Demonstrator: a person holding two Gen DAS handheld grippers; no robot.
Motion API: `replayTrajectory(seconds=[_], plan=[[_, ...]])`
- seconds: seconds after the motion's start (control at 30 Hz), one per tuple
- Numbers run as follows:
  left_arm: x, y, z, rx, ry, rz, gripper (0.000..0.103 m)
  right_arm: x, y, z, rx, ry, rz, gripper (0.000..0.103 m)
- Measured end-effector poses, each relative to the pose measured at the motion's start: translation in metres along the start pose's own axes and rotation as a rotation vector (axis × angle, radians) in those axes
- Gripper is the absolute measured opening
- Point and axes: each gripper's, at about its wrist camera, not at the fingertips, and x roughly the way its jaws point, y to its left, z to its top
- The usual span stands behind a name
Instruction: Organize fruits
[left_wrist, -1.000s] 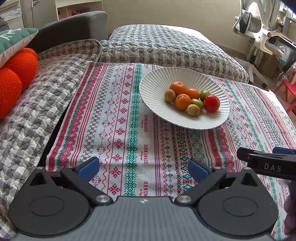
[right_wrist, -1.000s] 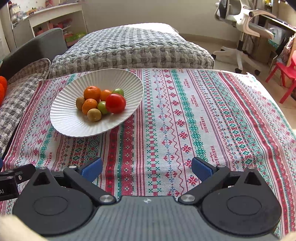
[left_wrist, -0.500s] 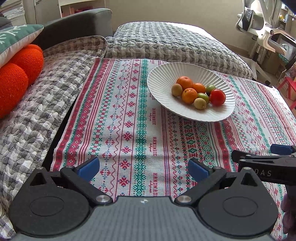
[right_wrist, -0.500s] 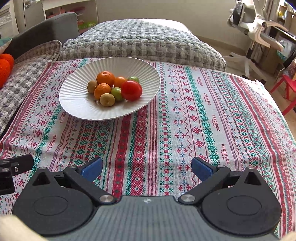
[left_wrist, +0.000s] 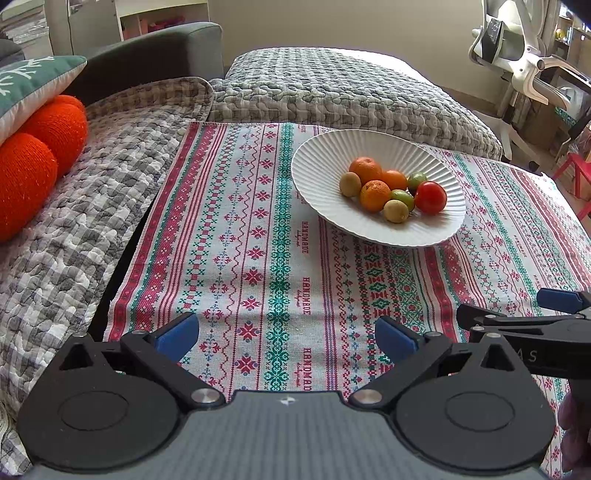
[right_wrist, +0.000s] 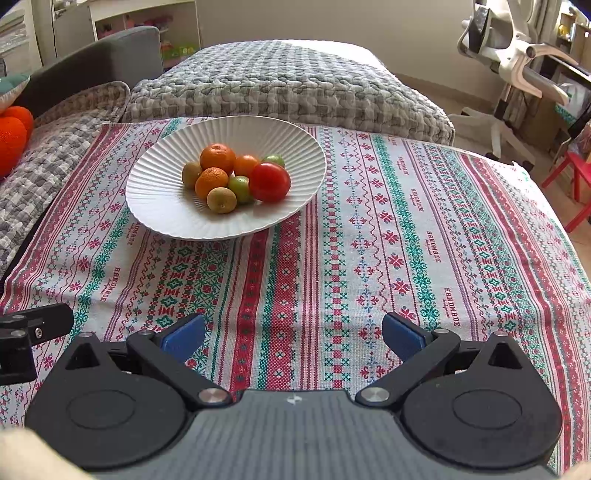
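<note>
Both tools have eased back level, and the white plate (right_wrist: 162, 218) has slid toward eleven o'clock of the right gripper (right_wrist: 293, 338). It and the left gripper (left_wrist: 288, 338) gape empty. Fruits (right_wrist: 236, 177) sit heaped on the plate; pick an outer one, squeeze gently.

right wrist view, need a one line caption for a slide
Open right gripper hovers over a patterned tablecloth, facing a white ribbed plate of oranges, green fruits and a red tomato.
</note>
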Motion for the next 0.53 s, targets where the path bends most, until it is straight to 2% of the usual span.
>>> replayTrajectory(seconds=[0.53], plan=[[0.0001, 0.0008, 0.0004, -0.003, -0.001, 0.011, 0.095, -0.0082, 0.0062, -0.0012, -0.022, -0.019, 0.013, 0.102]])
